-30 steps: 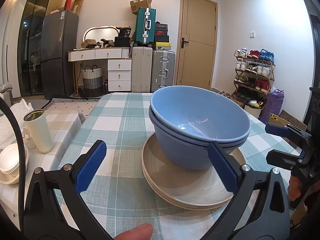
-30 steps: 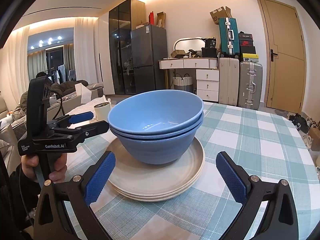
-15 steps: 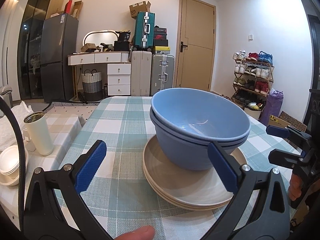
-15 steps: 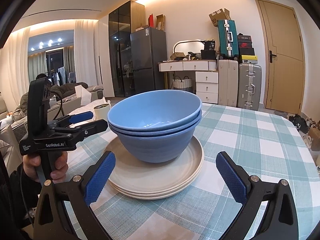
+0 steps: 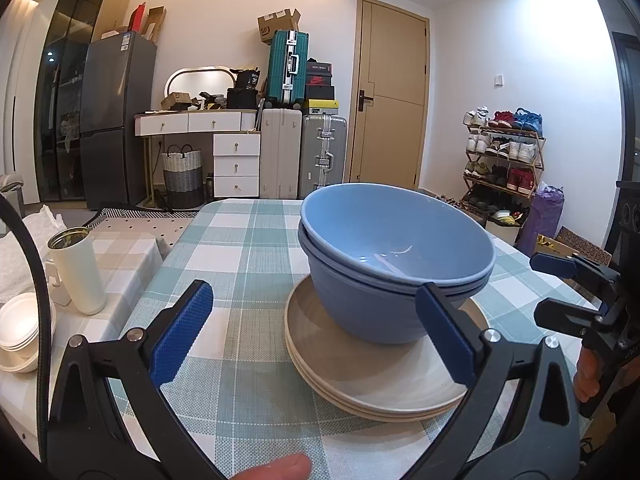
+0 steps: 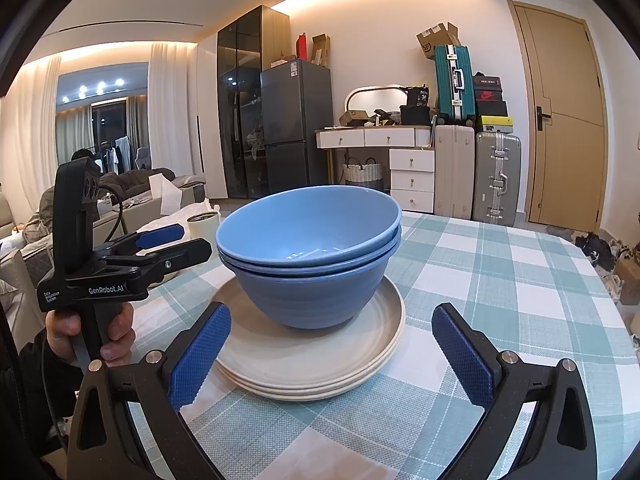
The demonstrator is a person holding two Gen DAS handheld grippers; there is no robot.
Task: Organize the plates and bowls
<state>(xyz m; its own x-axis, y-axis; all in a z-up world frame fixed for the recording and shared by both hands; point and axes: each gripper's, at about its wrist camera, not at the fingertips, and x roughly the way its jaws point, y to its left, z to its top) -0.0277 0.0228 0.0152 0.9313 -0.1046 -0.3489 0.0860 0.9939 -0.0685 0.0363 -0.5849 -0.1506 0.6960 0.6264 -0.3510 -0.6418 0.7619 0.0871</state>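
Note:
Blue bowls [image 5: 394, 258] [image 6: 312, 254], nested one in another, stand on a stack of cream plates [image 5: 360, 364] [image 6: 304, 354] on the green checked tablecloth [image 5: 240, 264] [image 6: 512, 276]. My left gripper [image 5: 316, 334] is open, nothing between its blue pads, a little short of the plates. My right gripper [image 6: 330, 350] is open too, its fingers on either side of the plates' near rim without touching. Each gripper shows in the other's view: the right one [image 5: 560, 284] beside the stack, the left one [image 6: 168, 242] held by a hand [image 6: 92, 332].
A white tumbler [image 5: 78, 270] and stacked white bowls [image 5: 18, 330] sit on a low surface to the left of the table. Suitcases [image 5: 302, 156], drawers, a fridge [image 5: 114, 120], a door and a shoe rack [image 5: 502, 160] line the room behind.
Both views have tilted and backed off a little, so the stack sits lower in frame. The bowls and plates have not moved, and both grippers stay open.

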